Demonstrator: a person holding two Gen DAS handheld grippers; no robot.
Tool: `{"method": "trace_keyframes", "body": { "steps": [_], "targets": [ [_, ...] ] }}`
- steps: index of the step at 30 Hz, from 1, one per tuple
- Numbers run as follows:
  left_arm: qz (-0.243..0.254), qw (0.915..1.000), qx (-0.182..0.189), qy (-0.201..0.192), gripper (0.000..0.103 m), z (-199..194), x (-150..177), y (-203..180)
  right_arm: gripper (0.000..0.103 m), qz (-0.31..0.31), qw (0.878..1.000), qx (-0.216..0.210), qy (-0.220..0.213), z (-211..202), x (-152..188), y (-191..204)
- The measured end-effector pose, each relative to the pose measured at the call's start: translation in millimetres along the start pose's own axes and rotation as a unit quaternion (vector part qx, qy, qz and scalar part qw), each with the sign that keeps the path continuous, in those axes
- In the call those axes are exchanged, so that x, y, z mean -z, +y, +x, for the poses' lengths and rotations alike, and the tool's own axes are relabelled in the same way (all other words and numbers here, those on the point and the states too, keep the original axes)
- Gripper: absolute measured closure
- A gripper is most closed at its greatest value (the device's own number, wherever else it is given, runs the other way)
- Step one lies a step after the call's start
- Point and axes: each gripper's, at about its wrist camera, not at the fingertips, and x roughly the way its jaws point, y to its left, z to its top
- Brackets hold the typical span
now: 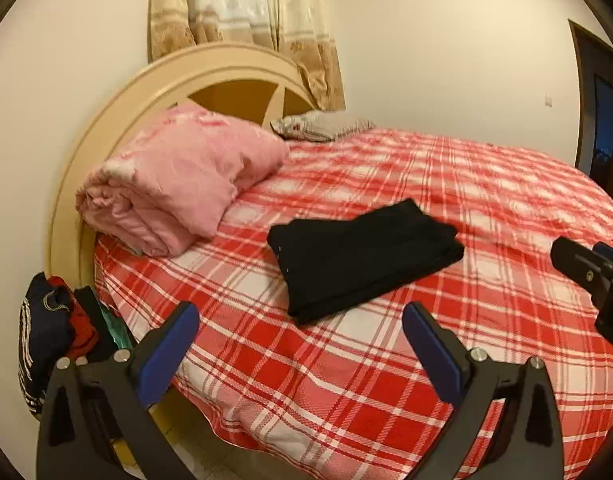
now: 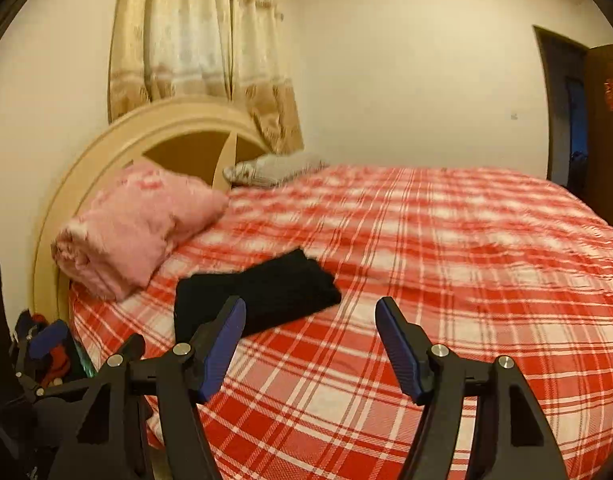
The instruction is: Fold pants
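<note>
Black pants [image 1: 366, 256] lie folded in a compact rectangle on the red-and-white plaid bed [image 1: 486, 200], left of its middle. My left gripper [image 1: 301, 309] hovers open in front of the pants, above the bed's near edge, with nothing between its blue pads. In the right wrist view the pants [image 2: 266, 296] lie just beyond the left finger. My right gripper [image 2: 312, 304] is open and empty over the plaid bed [image 2: 466, 260]. The right gripper [image 1: 586, 268] also shows at the right edge of the left wrist view, clear of the pants.
A folded pink quilt [image 1: 174, 184] rests against the round cream headboard [image 1: 118, 112], with a grey pillow [image 1: 322, 126] behind it. A pile of dark and red clothes [image 1: 54, 320] sits beside the bed at lower left. Curtains [image 1: 242, 12] hang behind; a dark doorway [image 1: 594, 100] lies right.
</note>
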Motion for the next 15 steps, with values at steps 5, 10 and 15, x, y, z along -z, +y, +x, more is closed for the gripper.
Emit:
{"method": "trace_keyframes", "body": {
  "steps": [5,10,15],
  "targets": [
    [-0.003,0.9996,0.01,-0.027,0.0,-22,-4,-2,0.031,-0.001,0.999,0.004,-0.036,-22,-6,0],
    [0.003,0.9989,0.001,-0.046,0.0,-37,-4,-7,0.03,0.006,0.999,0.0,-0.047,-35,-6,-1],
    [0.0,0.9981,0.008,-0.061,0.0,-50,-6,-7,0.03,0.009,0.998,0.005,-0.057,-45,-6,-2]
  ]
}}
